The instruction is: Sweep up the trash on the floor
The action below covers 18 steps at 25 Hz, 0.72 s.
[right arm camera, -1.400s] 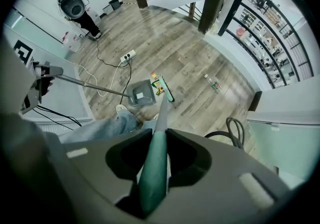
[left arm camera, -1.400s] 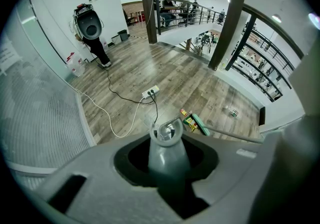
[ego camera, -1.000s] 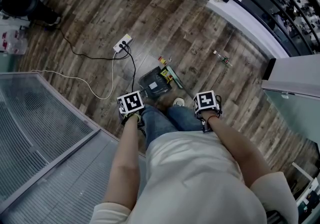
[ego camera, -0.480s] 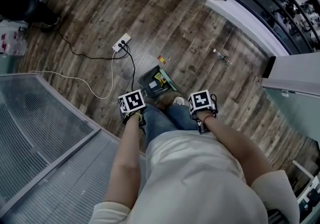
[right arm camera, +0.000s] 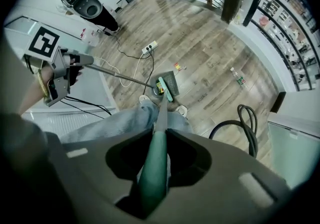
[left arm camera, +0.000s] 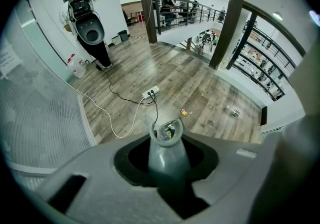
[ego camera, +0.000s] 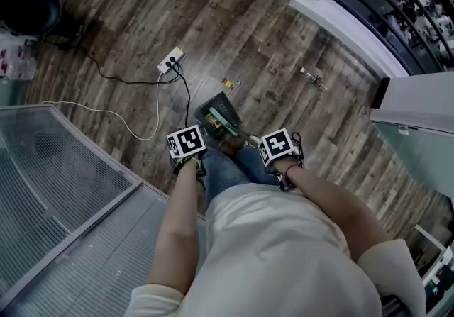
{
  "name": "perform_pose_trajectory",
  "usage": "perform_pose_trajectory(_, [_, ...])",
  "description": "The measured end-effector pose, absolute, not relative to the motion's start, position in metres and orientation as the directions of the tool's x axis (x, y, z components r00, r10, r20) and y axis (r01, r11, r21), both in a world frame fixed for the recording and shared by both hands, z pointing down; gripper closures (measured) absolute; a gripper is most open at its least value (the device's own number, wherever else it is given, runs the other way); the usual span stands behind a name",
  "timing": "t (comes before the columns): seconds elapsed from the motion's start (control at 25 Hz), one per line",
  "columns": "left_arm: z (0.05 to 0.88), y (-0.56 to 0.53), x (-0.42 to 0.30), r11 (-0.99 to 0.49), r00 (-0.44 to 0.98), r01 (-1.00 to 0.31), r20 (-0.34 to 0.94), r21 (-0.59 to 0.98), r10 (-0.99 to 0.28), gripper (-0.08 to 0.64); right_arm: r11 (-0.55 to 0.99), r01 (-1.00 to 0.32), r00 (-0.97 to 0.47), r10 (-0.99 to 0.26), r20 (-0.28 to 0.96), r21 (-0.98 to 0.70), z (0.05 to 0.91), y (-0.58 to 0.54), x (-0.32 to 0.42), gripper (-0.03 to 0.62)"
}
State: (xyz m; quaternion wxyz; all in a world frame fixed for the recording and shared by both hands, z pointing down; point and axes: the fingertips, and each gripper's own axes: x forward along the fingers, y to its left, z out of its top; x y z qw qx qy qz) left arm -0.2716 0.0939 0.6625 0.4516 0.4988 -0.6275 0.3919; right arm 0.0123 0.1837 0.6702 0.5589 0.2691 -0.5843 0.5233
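Head view: since a second ago the right gripper [ego camera: 278, 151] has drawn in leftward toward the left gripper [ego camera: 187, 147], and the green broom head [ego camera: 225, 124] now lies across the dustpan [ego camera: 215, 111] on the floor [ego camera: 284, 46], just ahead of the person's shoe [ego camera: 253, 142]; a small wrapper [ego camera: 228, 84] and a bottle [ego camera: 312, 80] lie farther out. Left gripper view: the jaws pinch the grey dustpan handle [left arm camera: 166, 155], its length running straight away and down to the floor. Right gripper view: the jaws pinch the green broom handle [right arm camera: 155, 168], which points forward and down to the pan
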Motion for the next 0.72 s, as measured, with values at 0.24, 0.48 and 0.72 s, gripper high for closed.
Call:
perform_pose_trajectory(0.24, [0.659,0.092,-0.274,0.192,-0.110,-0.980,0.956,-0.058,-0.273,0.468,0.399,-0.860,-0.223,0.268,0.937,-0.319,0.663,0.185,0.003,0.495])
perform_pose_trajectory(0.48, [0.654,0.094,-0.285,0.184,-0.141,-0.979,0.949,-0.091,-0.281,0.468,0.363,-0.870,-0.250,0.257,0.933,-0.333,0.652,0.183,0.013,0.495])
perform_pose_trajectory(0.72, [0.663,0.093,-0.272,0.193,-0.090,-0.980,0.957,-0.037,-0.274,0.468,0.404,-0.861,-0.232,0.229,0.945,-0.309,0.642,0.171,0.027,0.495])
